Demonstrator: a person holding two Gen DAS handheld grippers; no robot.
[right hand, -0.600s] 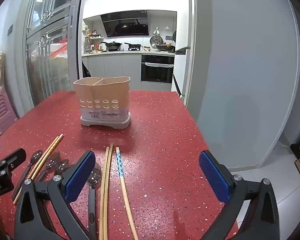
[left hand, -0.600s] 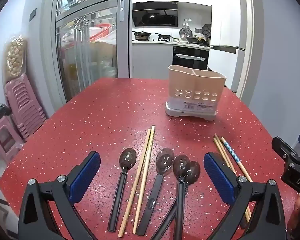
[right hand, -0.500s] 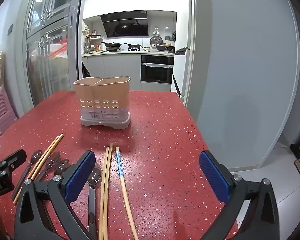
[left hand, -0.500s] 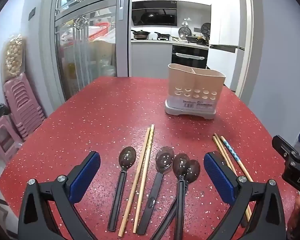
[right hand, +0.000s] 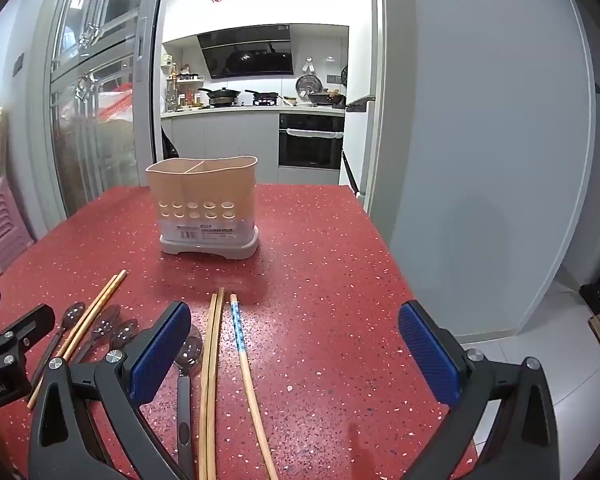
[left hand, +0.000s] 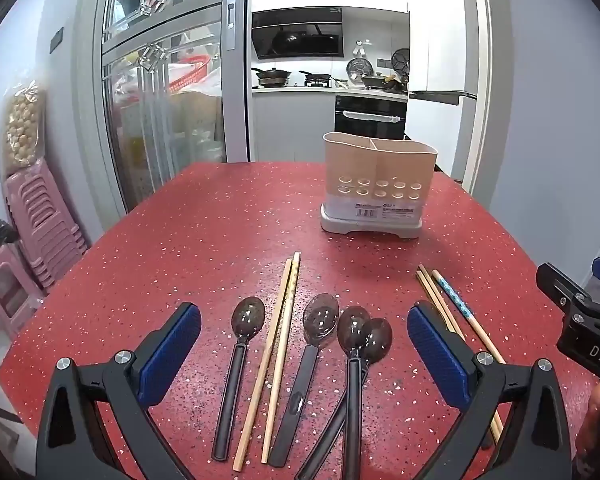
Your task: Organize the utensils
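Nothing's really changed in the last half second: both our left gripper (left hand: 304, 344) and right gripper (right hand: 294, 346) hover spread wide and empty, spoons (left hand: 320, 320) and chopsticks (left hand: 280, 340) lying on the red table (left hand: 220, 220), holder (left hand: 376, 184) empty, so we haven't started.

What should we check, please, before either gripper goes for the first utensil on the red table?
1. Left gripper jaws open and empty: ok.
2. Right gripper jaws open and empty: ok.
3. Utensil holder upright, both compartments visible from above: ok; whether they are empty: cannot tell.
4. Spoons lying apart for a clean single pick: not ok, the two right-hand spoons overlap.
5. Chopstick pair lying flat between spoons, reachable: ok.
6. Blue-patterned chopstick has its mate beside it: cannot tell.
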